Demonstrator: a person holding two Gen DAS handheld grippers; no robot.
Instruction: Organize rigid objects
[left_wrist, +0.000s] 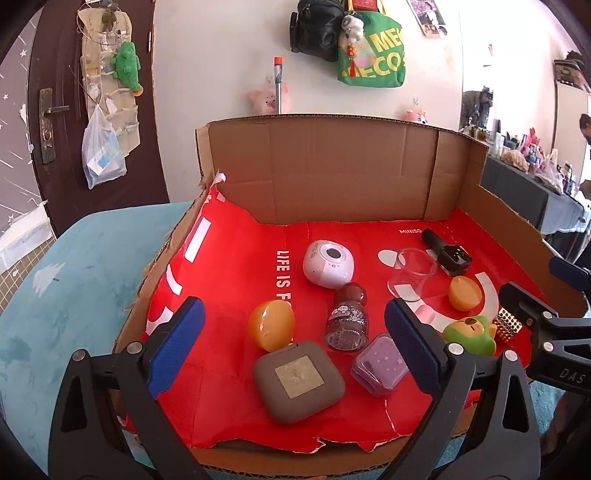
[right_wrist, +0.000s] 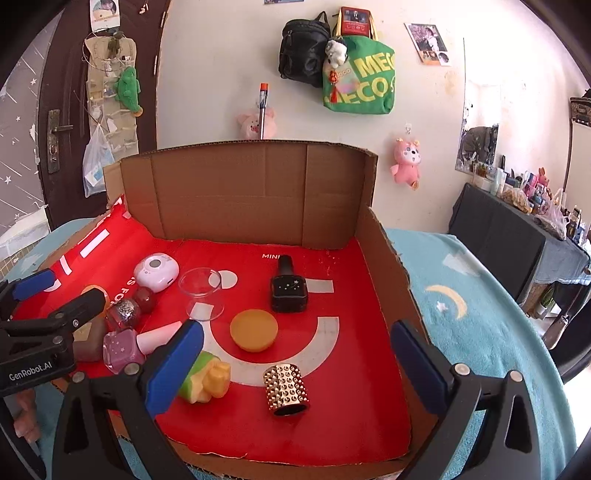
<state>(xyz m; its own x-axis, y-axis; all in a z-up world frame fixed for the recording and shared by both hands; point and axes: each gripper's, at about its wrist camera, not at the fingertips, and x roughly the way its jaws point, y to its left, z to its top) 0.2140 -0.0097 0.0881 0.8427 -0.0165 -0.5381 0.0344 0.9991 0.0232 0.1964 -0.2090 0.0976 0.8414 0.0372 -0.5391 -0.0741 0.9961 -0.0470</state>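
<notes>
The cardboard tray (right_wrist: 388, 258) stood walled at the back and right, its near edge low and open. Both the left tongs (left_wrist: 295, 347) and right tongs (right_wrist: 299, 365) hung wide apart, holding nothing. The red liner's (right_wrist: 354, 417) near right corner lay bare. A clear cup (right_wrist: 201, 291) stood empty; the studded gold cylinder (right_wrist: 286, 389) stood just beside the green toy (right_wrist: 203, 380).
</notes>
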